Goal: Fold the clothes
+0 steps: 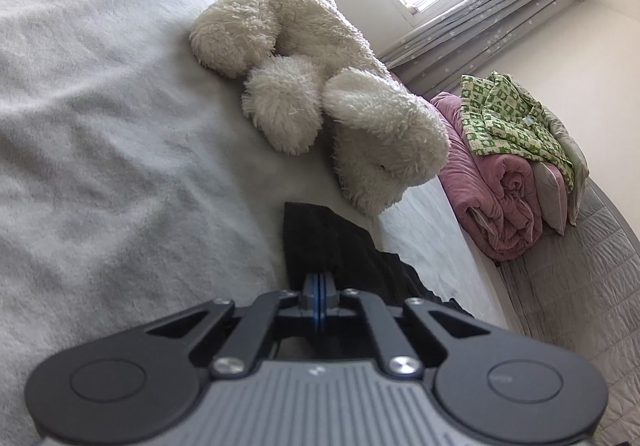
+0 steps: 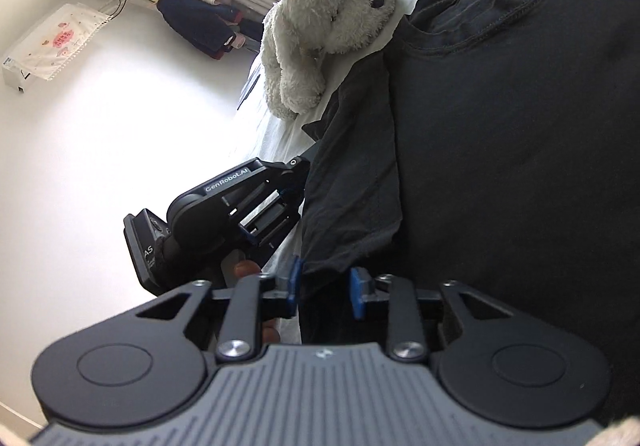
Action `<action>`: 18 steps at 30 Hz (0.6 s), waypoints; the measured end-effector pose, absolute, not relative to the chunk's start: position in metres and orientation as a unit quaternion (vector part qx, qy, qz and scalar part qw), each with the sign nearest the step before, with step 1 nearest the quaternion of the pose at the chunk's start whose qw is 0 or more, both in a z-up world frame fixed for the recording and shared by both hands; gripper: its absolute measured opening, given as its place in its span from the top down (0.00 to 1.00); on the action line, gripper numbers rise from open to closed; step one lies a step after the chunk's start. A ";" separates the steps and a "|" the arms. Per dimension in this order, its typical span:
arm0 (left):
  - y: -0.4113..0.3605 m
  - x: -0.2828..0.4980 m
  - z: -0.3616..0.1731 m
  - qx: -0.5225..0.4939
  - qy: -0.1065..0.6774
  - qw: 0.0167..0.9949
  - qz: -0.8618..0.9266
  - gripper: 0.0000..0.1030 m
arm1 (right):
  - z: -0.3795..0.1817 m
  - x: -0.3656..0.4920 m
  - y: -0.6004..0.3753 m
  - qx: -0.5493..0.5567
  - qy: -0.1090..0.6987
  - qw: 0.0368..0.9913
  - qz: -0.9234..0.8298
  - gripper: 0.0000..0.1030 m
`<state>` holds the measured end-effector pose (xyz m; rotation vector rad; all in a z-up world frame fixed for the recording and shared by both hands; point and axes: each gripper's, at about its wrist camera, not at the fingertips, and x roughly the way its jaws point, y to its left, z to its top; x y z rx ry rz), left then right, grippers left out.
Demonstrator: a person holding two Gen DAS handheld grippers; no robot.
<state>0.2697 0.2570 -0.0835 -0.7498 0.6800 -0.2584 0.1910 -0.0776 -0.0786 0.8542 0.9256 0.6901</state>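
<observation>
A black T-shirt (image 2: 500,165) lies spread on the white bed cover (image 1: 100,105), its collar at the upper right of the right wrist view. My left gripper (image 1: 319,282) has its blue pads pressed together on an edge of the shirt's dark cloth (image 1: 320,242). The right wrist view shows that gripper (image 2: 300,165) at the sleeve's edge. My right gripper (image 2: 326,290) is at the shirt's near side. Its jaws stand apart, black fabric lies between them, and the pads do not press on it.
A white plush dog (image 1: 320,85) lies on the bed just beyond the shirt (image 2: 332,13). A rolled pink quilt (image 1: 492,185) with a green checked cloth (image 1: 508,117) on top sits beside the bed. Dark clothes (image 2: 200,21) hang under the window.
</observation>
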 end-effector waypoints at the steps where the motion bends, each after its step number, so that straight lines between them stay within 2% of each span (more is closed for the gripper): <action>1: 0.259 0.269 -0.083 -0.358 0.321 0.869 -0.120 1.00 | -0.077 0.190 -0.080 0.393 0.422 0.752 0.318 0.94; 5: 0.260 0.270 -0.082 -0.356 0.314 0.873 -0.112 1.00 | -0.071 0.185 -0.094 0.400 0.413 0.750 0.327 0.96; 8: 0.258 0.272 -0.082 -0.349 0.314 0.876 -0.109 1.00 | -0.076 0.184 -0.098 0.364 0.429 0.771 0.299 0.96; 18: 0.270 0.267 -0.074 -0.355 0.294 0.882 -0.097 0.98 | -0.088 0.176 -0.097 0.388 0.428 0.743 0.338 0.95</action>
